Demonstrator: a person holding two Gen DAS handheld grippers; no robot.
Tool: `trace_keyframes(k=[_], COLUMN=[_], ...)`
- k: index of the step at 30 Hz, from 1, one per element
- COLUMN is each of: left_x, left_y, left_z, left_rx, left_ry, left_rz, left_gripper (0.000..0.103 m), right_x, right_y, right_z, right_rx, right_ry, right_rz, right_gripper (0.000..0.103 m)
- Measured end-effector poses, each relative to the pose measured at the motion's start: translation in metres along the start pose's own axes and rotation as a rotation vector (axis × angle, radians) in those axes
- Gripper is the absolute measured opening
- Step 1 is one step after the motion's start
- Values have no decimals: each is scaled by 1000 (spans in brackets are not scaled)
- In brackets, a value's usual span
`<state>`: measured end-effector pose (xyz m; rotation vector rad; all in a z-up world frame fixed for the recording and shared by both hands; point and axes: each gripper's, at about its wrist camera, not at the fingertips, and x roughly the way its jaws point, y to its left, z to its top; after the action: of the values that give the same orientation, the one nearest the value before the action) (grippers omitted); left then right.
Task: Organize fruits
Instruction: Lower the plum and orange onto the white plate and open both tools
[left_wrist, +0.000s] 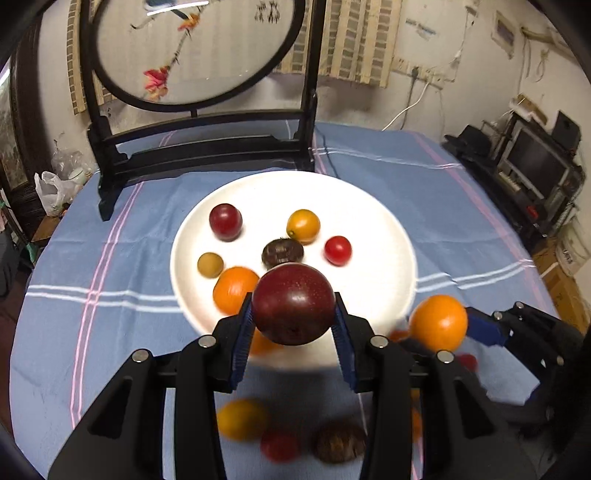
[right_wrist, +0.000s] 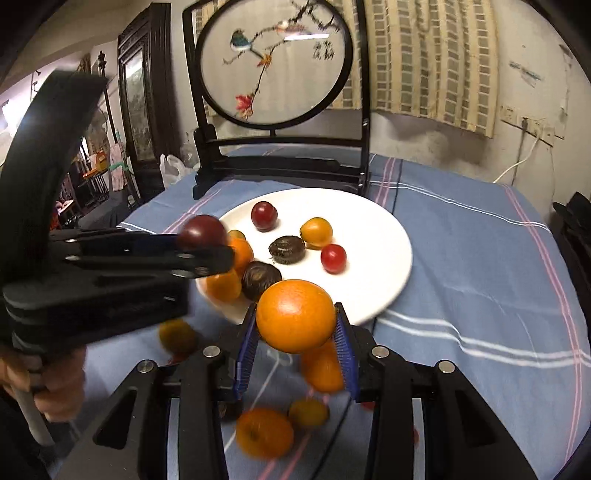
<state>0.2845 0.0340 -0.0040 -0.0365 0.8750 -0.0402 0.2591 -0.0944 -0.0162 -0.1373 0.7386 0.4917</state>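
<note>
From the left wrist view, the left gripper was clenched on a dark red plum, its blue pads pressing the fruit from both sides above the near rim of the white plate. The plate sat on a desk covered with a blue striped cloth. On it lay a smaller dark red plum, a yellow-orange fruit, a red cherry tomato, a brown ridged fruit, an olive-green round fruit and an orange partly hidden behind the held plum. To the right, the right gripper grasped another orange. Blurred fruits lay on the cloth below the fingers.

From the right wrist view, the right gripper was clamped on the orange, held just over the plate's near edge. At left, the left gripper carried the plum over the plate's left side, a hand on its handle. A black-framed round embroidered screen stood behind the plate.
</note>
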Motion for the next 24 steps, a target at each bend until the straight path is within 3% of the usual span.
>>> trace_keyframes(k=[7, 10, 12, 19, 24], left_x=[51, 57, 51, 7, -25], left_y=[3, 3, 0, 0, 7], left_z=[16, 19, 19, 8, -22], left_rx=[-54, -76, -59, -24, -26], left_ry=[86, 95, 73, -4, -45], left_rz=[-5, -30, -18, 1, 22], left_gripper=[40, 54, 67, 77, 85], right_x=[38, 38, 33, -2, -32], right_y=[-11, -13, -14, -24, -24], right_z=[7, 5, 4, -11, -34], right_rx=[7, 13, 15, 54, 48], right_ry=[66, 57, 48, 25, 17], right_rz=[-27, -31, -26, -18, -14], right_gripper=[41, 56, 56, 58, 58])
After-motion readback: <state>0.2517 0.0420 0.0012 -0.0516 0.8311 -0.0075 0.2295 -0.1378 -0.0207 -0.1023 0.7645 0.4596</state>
